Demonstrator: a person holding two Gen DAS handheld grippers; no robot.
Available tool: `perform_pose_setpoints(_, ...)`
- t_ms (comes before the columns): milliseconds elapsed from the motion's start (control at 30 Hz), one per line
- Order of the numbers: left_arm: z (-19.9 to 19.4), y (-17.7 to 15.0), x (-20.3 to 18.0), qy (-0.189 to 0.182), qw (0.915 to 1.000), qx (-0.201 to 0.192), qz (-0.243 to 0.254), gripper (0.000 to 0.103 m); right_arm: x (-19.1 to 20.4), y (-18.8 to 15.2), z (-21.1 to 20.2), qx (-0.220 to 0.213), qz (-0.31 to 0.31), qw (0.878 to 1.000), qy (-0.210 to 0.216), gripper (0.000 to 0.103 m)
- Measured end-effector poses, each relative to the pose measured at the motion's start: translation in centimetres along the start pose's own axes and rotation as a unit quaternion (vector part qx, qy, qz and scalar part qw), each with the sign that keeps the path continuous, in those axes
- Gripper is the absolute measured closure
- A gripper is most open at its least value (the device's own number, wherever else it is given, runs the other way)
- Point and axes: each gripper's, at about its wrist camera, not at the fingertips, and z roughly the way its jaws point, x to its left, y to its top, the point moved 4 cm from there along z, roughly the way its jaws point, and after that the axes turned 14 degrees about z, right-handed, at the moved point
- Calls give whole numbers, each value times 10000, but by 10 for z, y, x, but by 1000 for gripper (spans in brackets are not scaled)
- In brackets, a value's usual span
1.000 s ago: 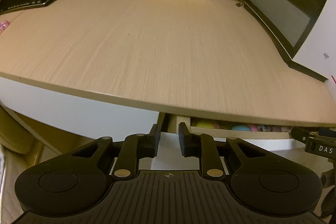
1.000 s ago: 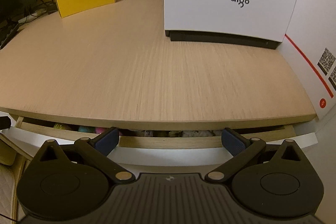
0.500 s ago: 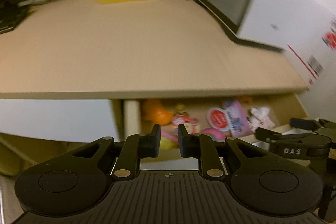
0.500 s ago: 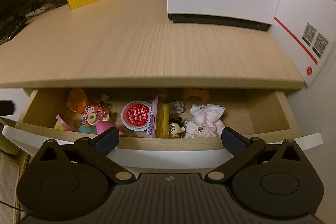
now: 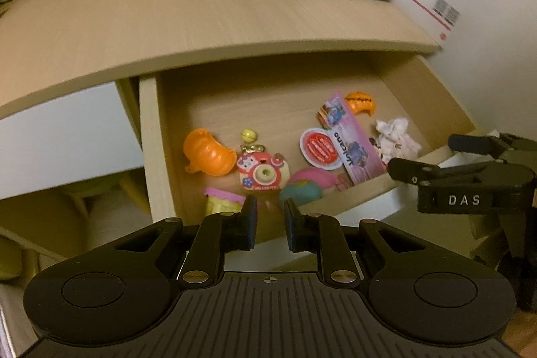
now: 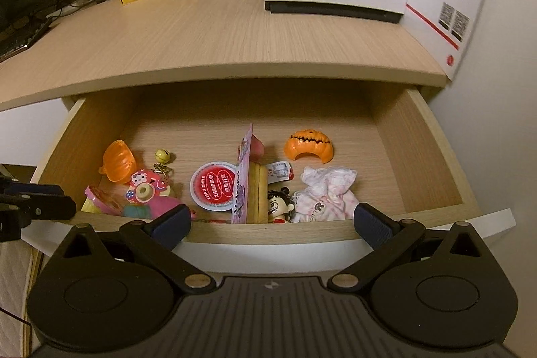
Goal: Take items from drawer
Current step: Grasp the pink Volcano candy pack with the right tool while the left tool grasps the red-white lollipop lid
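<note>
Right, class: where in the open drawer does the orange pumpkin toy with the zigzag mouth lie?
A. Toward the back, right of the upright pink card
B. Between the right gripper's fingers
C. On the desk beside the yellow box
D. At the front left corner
A: the pumpkin lies toward the drawer's back, right of the pink card.

The wooden drawer (image 6: pixel 419 150) stands pulled open under the desk edge. Small toys lie in its front half: an orange pumpkin (image 6: pixel 308 145) at 1 o'clock, a red-lidded cup (image 6: pixel 213 187) centre, a pink camera toy (image 6: pixel 146 190) at 9 o'clock.
</note>
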Motion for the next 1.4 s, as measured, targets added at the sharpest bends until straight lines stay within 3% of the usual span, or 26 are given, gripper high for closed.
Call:
perform_pose_setpoints(267,-8,-8,-8,-439,9988,202,126,84,1,-9,-13,628,-401,9970,219,0)
perform_pose_setpoints(400,-4,16,-9,-526,9986,-4,73,84,-13,3,-15,744,-103,9963,422,1)
perform_pose_setpoints(533,26,43,-16,-1290,9908,184,-376,84,-34,24,-16,497,-103,9985,227,1)
perform_pose_setpoints(600,43,53,-21,-1472,9877,316,-426,84,-42,31,-15,492,-131,9985,209,3)
perform_pose_setpoints(767,54,61,-4,-744,9965,362,-148,84,-42,39,2,1097,25,9918,658,10)
perform_pose_setpoints(833,52,59,8,-591,9975,386,-68,84,-28,36,17,1420,-73,9863,835,20)
perform_pose_setpoints(967,54,56,13,-779,9951,549,248,84,2,27,54,1890,-363,9775,863,39)
perform_pose_setpoints(1067,61,58,3,-989,9914,630,581,84,10,24,84,2318,-376,9683,849,61)
perform_pose_setpoints(1100,66,60,-2,-1062,9899,647,681,84,9,24,87,2384,-359,9668,853,76)
perform_pose_setpoints(1200,80,68,-23,-1302,9830,617,1135,84,-7,31,86,2294,-220,9692,873,80)
perform_pose_setpoints(1400,114,80,-66,-1392,9648,831,2071,83,-57,40,82,1886,51,9816,293,80)
